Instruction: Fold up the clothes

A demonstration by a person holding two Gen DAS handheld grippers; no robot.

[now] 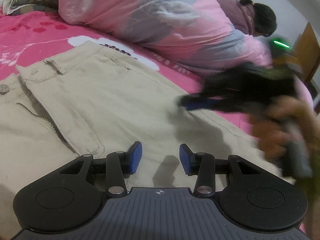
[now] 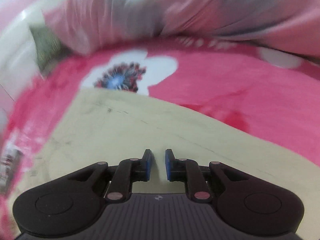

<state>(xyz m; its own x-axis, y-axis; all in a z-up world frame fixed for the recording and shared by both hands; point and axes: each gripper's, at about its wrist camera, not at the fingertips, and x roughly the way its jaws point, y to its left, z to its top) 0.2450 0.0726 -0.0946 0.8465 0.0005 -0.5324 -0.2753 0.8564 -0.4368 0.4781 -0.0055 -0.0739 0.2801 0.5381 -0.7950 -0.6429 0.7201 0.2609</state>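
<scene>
Barely begun: the beige trousers (image 1: pixel 96 104) lie flat, unfolded, both grippers above them empty, left gripper (image 1: pixel 160 158) half-open, right gripper (image 2: pixel 158 165) narrowly parted.

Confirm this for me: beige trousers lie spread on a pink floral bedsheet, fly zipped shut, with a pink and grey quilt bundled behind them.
One detail is wrong: the fly is not zipped shut. In the left wrist view the zipper of the beige trousers lies open below the waistband button. The rest holds: they lie spread on the pink floral bedsheet, with the pink and grey quilt bundled behind them.
</scene>
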